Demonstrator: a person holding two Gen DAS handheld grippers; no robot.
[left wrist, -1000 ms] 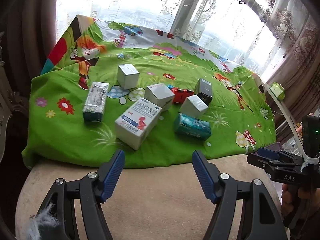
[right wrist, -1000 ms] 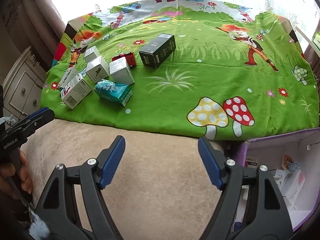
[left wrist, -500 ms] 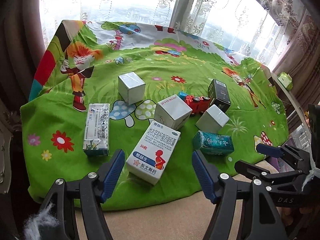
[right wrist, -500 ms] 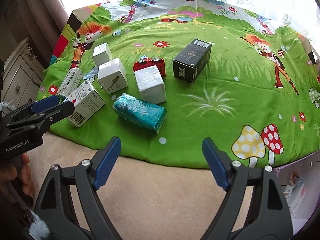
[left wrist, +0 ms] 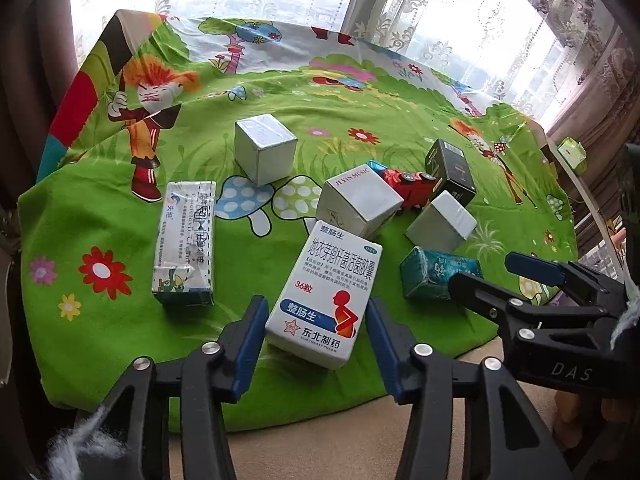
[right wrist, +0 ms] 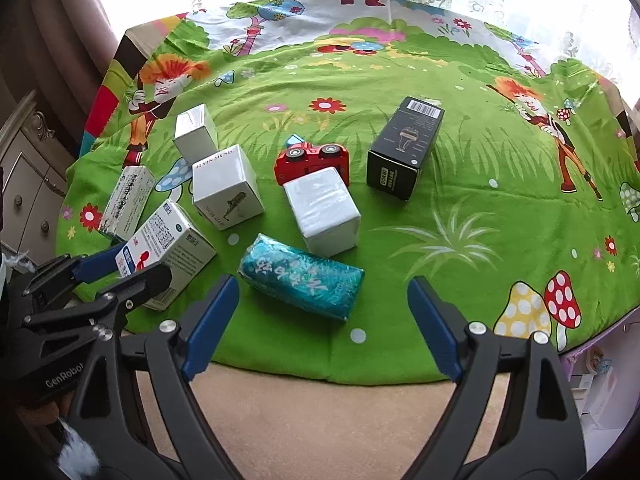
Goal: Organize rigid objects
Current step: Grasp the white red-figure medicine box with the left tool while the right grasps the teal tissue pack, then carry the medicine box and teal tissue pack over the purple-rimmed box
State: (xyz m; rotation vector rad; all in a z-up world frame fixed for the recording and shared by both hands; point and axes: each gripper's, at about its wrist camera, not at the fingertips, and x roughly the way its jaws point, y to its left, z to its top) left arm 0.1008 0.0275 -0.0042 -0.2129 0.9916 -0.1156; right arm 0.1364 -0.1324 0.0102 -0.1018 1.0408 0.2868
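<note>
Bright green cartoon cloth (left wrist: 120, 216) covers the desk by the curtained window. On its near edge lies a white medicine box (left wrist: 326, 294), bracketed by the left gripper (left wrist: 314, 318), whose jaws are spread but not touching it. Just beside lies a teal packet (right wrist: 302, 280), ahead of the wide-open right gripper (right wrist: 322, 300).

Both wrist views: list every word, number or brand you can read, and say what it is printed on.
"整肠生", "36粒", "东北制药": white medicine box.
"JIYIN MUSIC": white cube box.
"DAS": right tool.
"GenRobot": left tool.
Black box and teal pack: print unreadable.
</note>
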